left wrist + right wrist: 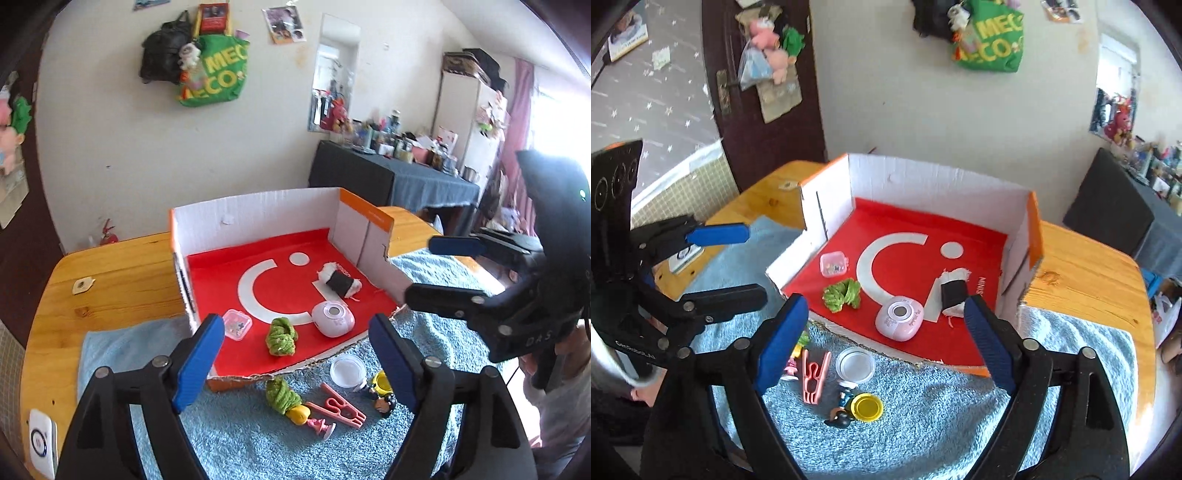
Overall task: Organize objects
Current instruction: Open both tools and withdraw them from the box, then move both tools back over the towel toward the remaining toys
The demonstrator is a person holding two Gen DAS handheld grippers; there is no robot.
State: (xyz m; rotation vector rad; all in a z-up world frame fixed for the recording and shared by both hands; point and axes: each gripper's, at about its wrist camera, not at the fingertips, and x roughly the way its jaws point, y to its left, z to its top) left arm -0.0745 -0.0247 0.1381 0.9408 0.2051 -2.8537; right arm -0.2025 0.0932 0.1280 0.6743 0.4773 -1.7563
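Four bits sit in the box [258, 206] already: pink case [237, 324], green bundle [281, 336], pink gadget [333, 318] and the fuzzy roll [340, 282]. Left gripper [295, 354] and right gripper [886, 339] both hang wide open, holding nothing, above the towel [240, 435], where the lid [347, 370], hanger [341, 406] and figures [382, 395] lie just outside the box.

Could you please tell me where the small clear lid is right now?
The clear lid lies on the blue towel just outside the box's open front edge, between the pink clip and the yellow cap.
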